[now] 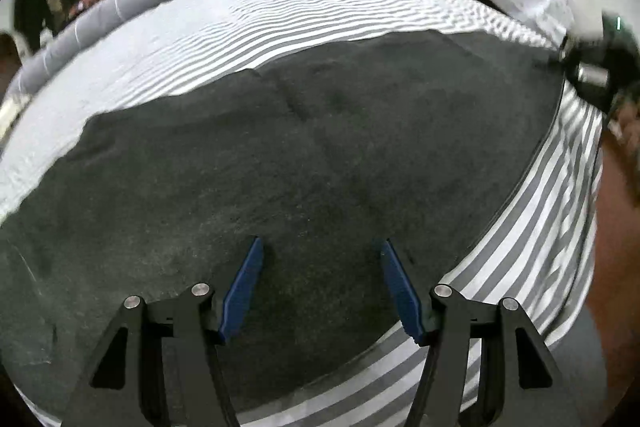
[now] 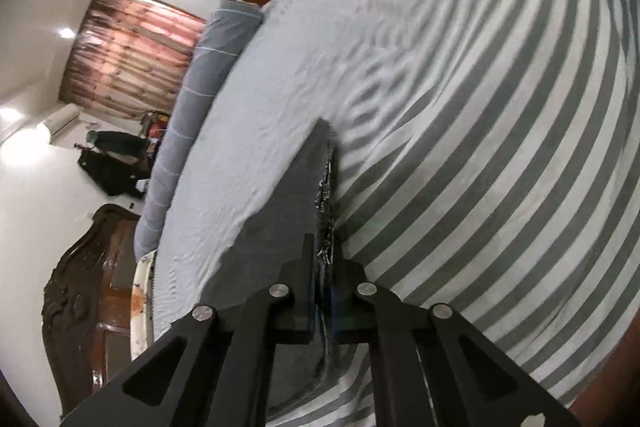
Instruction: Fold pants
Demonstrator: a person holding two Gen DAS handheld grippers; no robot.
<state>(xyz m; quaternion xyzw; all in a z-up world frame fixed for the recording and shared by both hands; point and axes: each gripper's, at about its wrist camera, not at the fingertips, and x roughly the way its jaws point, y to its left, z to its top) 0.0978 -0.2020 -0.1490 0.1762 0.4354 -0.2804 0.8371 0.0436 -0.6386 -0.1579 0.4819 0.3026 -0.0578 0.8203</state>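
1. Pants [image 1: 300, 147] flat on striped bed [image 1: 280, 7], near edge, dark and wide; no finished fold visible.
2. Right gripper [image 2: 324, 291] pinched tight on pants edge [image 2: 320, 179], at right end.
3. Left gripper [image 1: 322, 283] half wide, empty, over near cloth.
4. Left to do, probably: carry edge across, then fold again.

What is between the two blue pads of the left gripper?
In the left wrist view, only flat dark pants fabric lies below the open left gripper; nothing is pinched.
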